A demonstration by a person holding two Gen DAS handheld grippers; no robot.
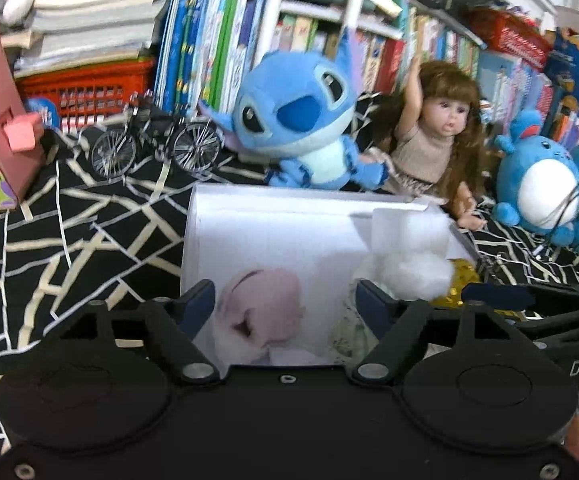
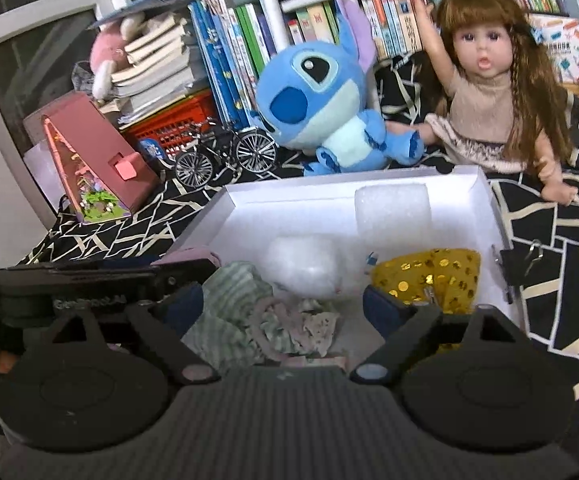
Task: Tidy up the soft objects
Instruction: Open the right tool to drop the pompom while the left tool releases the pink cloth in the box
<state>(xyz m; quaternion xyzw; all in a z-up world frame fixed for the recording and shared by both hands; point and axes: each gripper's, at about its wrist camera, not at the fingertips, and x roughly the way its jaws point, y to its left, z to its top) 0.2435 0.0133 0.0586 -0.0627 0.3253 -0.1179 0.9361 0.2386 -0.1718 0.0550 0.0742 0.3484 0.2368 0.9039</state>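
Observation:
A white box (image 2: 485,196) sits on the patterned cloth and holds soft things. In the right wrist view it holds a white foam block (image 2: 392,208), a white cotton ball (image 2: 305,264), a gold sequin cloth (image 2: 429,276) and a green striped cloth (image 2: 237,304). My right gripper (image 2: 283,304) is open just above the striped cloth. In the left wrist view my left gripper (image 1: 285,304) is open over the box (image 1: 249,208), above a pink plush (image 1: 261,312). White cotton (image 1: 409,264) and the gold cloth (image 1: 463,280) lie to its right.
A blue Stitch plush (image 1: 301,120) and a doll (image 1: 437,132) sit behind the box, with a round blue plush (image 1: 545,184) at the right. A small model bicycle (image 1: 153,140), a pink house model (image 2: 93,160), a red basket (image 1: 85,88) and rows of books (image 1: 217,32) stand behind.

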